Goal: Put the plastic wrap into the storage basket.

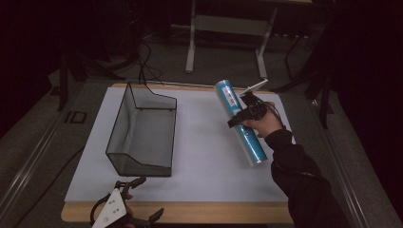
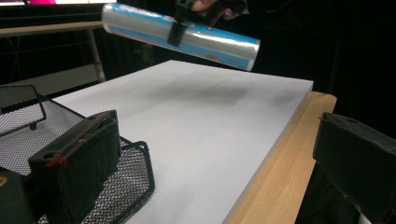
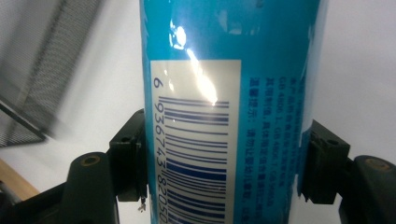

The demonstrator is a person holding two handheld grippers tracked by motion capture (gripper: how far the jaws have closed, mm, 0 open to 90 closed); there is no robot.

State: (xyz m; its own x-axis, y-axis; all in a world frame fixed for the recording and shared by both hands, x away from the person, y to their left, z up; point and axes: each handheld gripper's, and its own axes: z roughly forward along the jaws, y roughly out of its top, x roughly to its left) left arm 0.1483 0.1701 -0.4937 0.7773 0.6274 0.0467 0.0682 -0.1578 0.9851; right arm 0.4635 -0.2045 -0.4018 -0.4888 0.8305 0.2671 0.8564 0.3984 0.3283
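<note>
Blue roll (image 1: 240,121) clamped across its middle by the right gripper (image 1: 243,113), jaws pressed against both sides of the tube, held in the air above the right part of the white board (image 1: 204,156). Seen from the left gripper view, the same roll (image 2: 187,37) slanting well clear of the board (image 2: 201,126), a faint shadow beneath it. One end tilted toward the far edge of the table (image 1: 190,212), the other toward the sleeve (image 1: 299,175) at the near right.

Left gripper (image 1: 138,202) low at the near table edge, jaws standing wide apart with nothing between them, just beside the near corner of the wire basket (image 1: 142,130). Basket of black mesh, open at the top, resting on the left half of the board, well apart from the roll, with bare board between them. Mesh of the basket (image 3: 42,70) also blurred at the upper left of the right gripper view. Light wooden rim of the table (image 2: 280,172) showing past the board's edge. Metal frame (image 1: 228,28) on the floor beyond the table.

White label with a barcode (image 3: 196,154) on the glossy wrapper, digits reading 6 936743 8205 before being cut off by the frame; beside it lines of small blue print in Chinese characters, too fine to read.
</note>
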